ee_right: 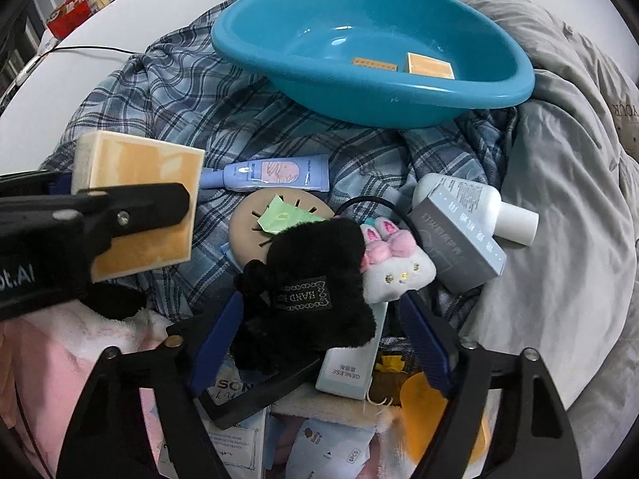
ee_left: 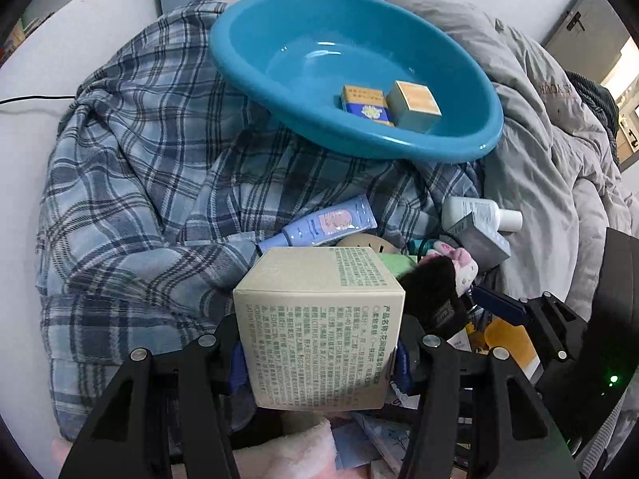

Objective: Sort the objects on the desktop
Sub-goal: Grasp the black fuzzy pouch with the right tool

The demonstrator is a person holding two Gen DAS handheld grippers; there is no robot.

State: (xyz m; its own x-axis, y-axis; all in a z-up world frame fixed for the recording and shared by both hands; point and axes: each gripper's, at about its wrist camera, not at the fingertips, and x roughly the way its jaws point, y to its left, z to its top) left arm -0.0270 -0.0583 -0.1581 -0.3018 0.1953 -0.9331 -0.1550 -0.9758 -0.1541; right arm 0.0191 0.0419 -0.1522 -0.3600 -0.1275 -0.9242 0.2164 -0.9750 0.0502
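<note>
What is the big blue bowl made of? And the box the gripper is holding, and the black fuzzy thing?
Blue bowl: looks like smooth, glossy plastic, since bright highlights glint inside it.
Box in the left gripper: probably matte cardboard, with sharp folded edges and printed text.
Black fuzzy thing: seems to be plush fabric, with a furry nap and a sewn-on label.

left wrist view close above a held box [ee_left: 319,331], tilted steeply down, right wrist view likewise over clutter, both sharing the blue basin [ee_left: 471,135] and plaid cloth [ee_right: 191,95]

Glossy plastic basin [ee_left: 399,147]; matt cardboard box [ee_left: 319,343]; fuzzy black plush [ee_right: 315,279].
</note>
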